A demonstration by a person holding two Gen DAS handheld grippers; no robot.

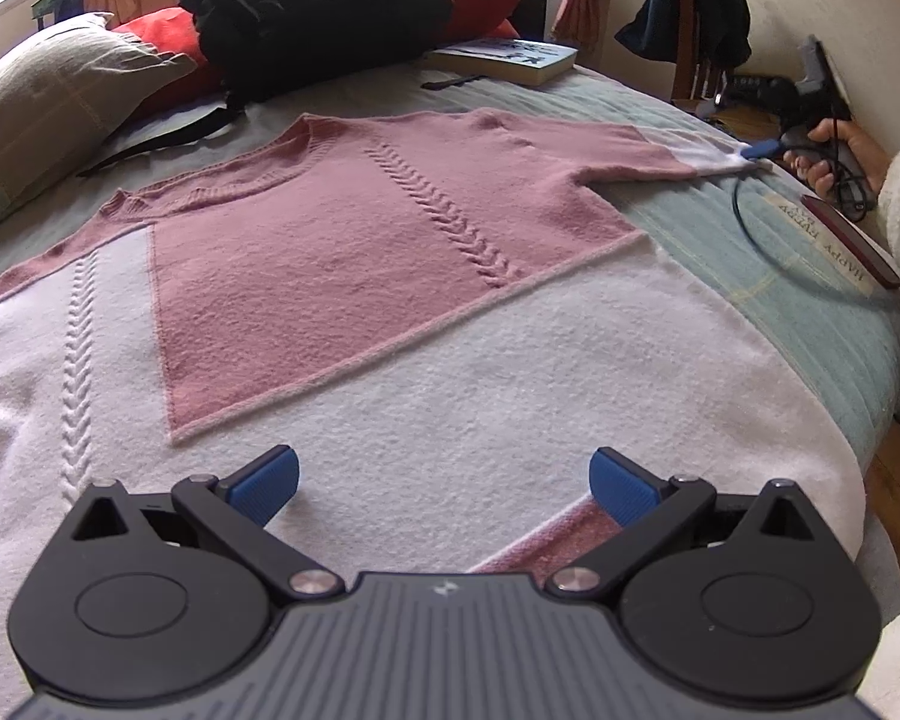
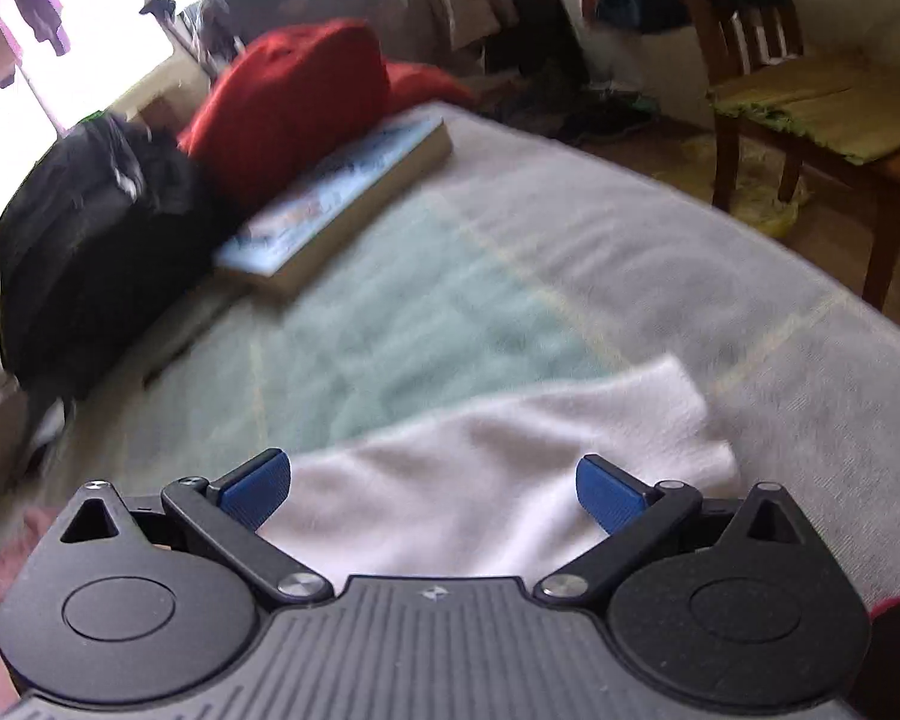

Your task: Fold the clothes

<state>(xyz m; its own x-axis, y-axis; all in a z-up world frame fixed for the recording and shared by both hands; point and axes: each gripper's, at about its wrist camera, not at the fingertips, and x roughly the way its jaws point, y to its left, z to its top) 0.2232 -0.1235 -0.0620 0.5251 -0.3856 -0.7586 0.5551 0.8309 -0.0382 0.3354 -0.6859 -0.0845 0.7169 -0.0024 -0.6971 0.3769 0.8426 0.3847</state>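
Pink-and-white knitted sweater spread flat on pale green bed, frame centre. Left tool released above white hem; right tool released over white sleeve cuff.

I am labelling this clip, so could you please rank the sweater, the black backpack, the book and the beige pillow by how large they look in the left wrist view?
1. sweater: by far the largest.
2. black backpack and beige pillow: look alike; both are cut off by the frame, so unranked.
3. book: smallest, also farthest away.
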